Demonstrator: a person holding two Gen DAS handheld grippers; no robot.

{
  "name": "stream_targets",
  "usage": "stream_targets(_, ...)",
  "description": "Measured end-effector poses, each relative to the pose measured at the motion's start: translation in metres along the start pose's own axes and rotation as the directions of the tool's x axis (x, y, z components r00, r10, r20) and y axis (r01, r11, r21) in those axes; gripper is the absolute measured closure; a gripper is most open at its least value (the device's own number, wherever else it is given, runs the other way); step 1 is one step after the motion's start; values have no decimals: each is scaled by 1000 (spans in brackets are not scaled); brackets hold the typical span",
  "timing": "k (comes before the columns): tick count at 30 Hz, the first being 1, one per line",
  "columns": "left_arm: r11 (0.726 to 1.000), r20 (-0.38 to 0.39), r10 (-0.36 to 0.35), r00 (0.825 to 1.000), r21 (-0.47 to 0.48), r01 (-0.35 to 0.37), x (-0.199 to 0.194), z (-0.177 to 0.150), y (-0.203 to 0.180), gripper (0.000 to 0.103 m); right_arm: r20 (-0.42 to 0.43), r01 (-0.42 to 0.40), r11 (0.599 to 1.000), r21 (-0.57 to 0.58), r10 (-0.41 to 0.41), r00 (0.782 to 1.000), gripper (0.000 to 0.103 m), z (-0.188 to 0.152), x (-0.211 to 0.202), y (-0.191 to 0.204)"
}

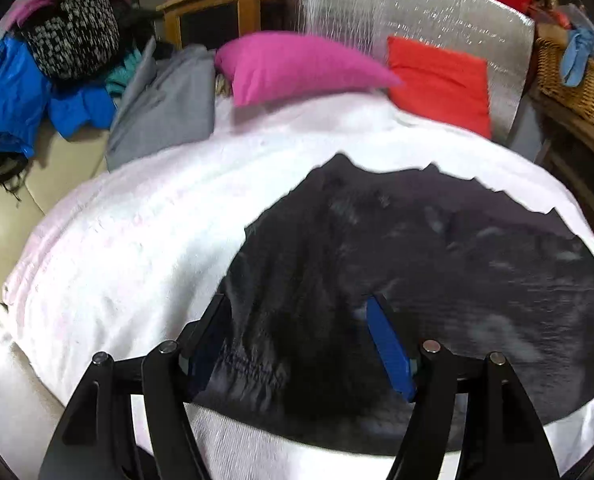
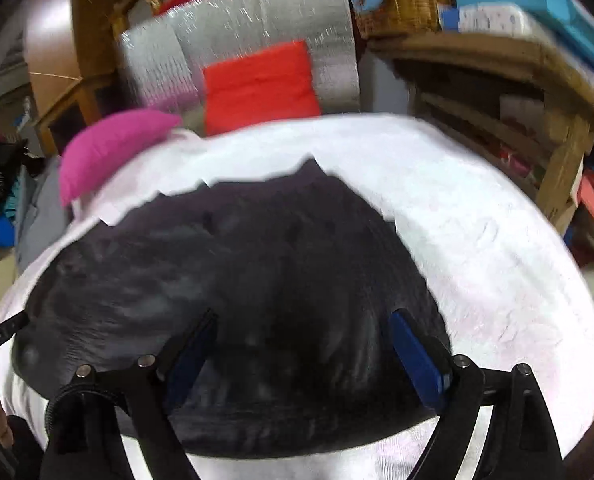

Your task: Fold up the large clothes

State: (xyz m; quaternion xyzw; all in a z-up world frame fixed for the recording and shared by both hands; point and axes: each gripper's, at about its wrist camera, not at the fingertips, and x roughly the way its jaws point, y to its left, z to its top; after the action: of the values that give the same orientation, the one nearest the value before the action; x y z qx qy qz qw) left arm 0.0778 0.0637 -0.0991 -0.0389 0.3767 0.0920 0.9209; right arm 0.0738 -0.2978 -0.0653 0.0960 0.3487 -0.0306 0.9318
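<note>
Where your left wrist camera looks down, the black garment (image 1: 417, 280) lies spread on the white blanket (image 1: 137, 240) covering the bed, its far edge jagged and its fabric rippled. Your left gripper (image 1: 297, 344) hangs over its near left part, fingers spread, nothing between them. White blanket lies bare to the left; a pink pillow (image 1: 297, 68) and red cushion (image 1: 441, 80) close the far side.

In your right wrist view, the garment's far edge rises to a point. Your right gripper (image 2: 309, 352) hovers over its near right part, fingers spread wide and empty. Bare blanket runs right toward a wooden shelf (image 2: 537, 92).
</note>
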Motion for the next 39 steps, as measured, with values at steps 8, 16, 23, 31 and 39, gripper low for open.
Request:
stream_targets(8, 996, 33, -82, 996, 25, 81, -71, -24, -15, 27, -21, -115, 993, -21, 115, 993, 8, -40, -65, 40)
stream_targets(16, 990, 85, -116, 990, 94, 108, -117, -38, -25, 18, -21, -121, 989, -87, 120, 993, 4, -78, -106, 60)
stream_targets(23, 993, 104, -93, 990, 86, 85, -125, -42, -21, 17, 15, -64, 993, -103, 66, 998, 0, -76, -114, 60)
stream_targets(31, 993, 99, -85, 991, 85, 77, -129, -44, -18, 17, 56, -54, 993, -106, 61, 997, 0, -66, -128, 61)
stream_targets(39, 987, 103, -102, 989, 138, 88, -137, -47, -30, 17, 23, -54, 988, -147, 58, 998, 0, -65, -126, 69)
